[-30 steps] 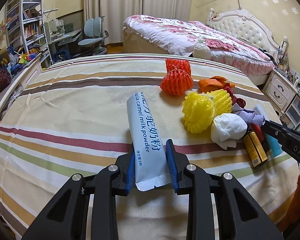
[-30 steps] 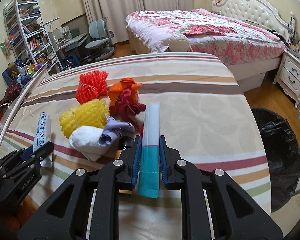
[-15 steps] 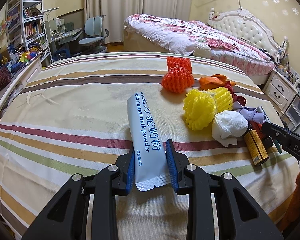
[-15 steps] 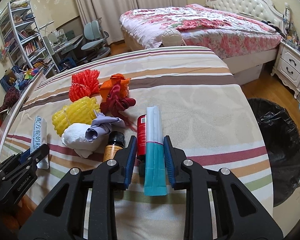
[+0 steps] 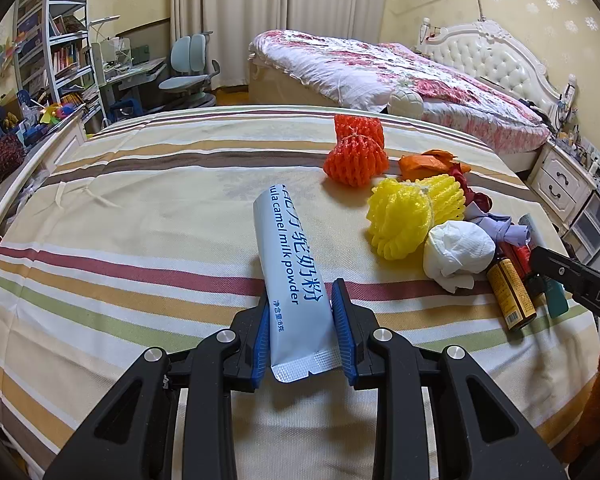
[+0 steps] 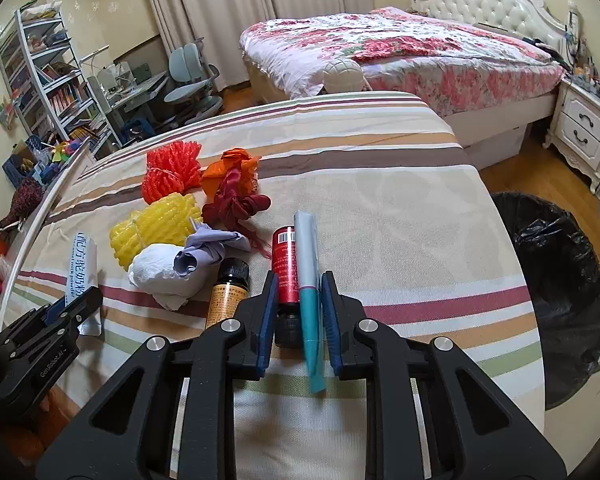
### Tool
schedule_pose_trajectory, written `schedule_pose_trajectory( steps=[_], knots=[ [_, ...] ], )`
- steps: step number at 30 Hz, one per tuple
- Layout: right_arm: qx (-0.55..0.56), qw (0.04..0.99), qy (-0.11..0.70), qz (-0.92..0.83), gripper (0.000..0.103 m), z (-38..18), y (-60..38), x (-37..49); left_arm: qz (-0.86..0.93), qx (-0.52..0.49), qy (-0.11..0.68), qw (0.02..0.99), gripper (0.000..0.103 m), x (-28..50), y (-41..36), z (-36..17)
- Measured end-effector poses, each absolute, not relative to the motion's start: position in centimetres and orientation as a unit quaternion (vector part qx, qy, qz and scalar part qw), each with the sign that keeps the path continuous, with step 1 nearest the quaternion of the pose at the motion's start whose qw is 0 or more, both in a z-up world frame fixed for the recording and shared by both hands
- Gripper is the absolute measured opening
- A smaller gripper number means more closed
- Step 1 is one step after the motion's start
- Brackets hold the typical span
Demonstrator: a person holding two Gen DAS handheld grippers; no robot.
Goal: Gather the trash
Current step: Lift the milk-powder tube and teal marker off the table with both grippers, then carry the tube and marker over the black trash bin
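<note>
My left gripper [image 5: 300, 294] is shut on the near end of a pale blue camel milk powder sachet [image 5: 288, 256] that lies on the striped bed cover [image 5: 140, 220]. My right gripper [image 6: 299, 280] is closing its jaws around a grey-and-teal sachet [image 6: 310, 280] and a small red bottle [image 6: 285, 264]. The left pad is against the bottle and the right pad against the sachet. A brown bottle [image 6: 226, 292], a white tissue wad [image 6: 156, 272], a lilac scrap [image 6: 204, 250] and yellow [image 6: 156, 224] and orange foam nets [image 6: 172, 178] lie to the left.
A bin lined with a black bag [image 6: 560, 280] stands on the floor right of the bed. Dark red and orange wrappers [image 6: 232, 192] lie behind the bottles. A floral bed [image 6: 400, 52], a nightstand [image 6: 584, 136] and a desk with chair [image 6: 188, 84] fill the room beyond.
The right gripper opened, dropped lower over the teal sachet with the red bottle also between its jaws, then narrowed again. The left gripper kept still on the milk powder sachet.
</note>
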State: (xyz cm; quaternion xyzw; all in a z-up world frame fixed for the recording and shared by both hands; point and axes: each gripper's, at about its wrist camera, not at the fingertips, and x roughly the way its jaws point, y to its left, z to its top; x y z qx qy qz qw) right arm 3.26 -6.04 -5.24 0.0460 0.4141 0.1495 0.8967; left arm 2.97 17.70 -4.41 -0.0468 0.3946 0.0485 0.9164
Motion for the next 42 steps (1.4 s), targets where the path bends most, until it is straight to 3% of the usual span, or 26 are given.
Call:
schedule_pose_trajectory(
  steps=[4, 13, 30, 42],
  knots=[
    [0.05, 0.897, 0.414, 0.148, 0.02, -5.2, -6.4, 3.0, 0.049, -0.047, 0.395, 0.916, 0.03, 3.0, 17.7, -4.4],
    [0.053, 0.898, 0.413, 0.146, 0.008, -5.0, -6.9, 3.0, 0.049, -0.046, 0.394, 0.916, 0.03, 3.0, 17.7, -4.4],
    [0.064, 0.913, 0.384, 0.123, 0.008, -3.2, -10.3, 1.3, 0.03, -0.038, 0.362, 0.931, 0.03, 1.8, 15.6, -2.1],
    [0.078, 0.93, 0.352, 0.077, 0.008, -1.7, -15.8, -0.1, -0.041, -0.017, 0.332, 0.942, 0.03, 1.3, 8.6, 0.5]
  ],
)
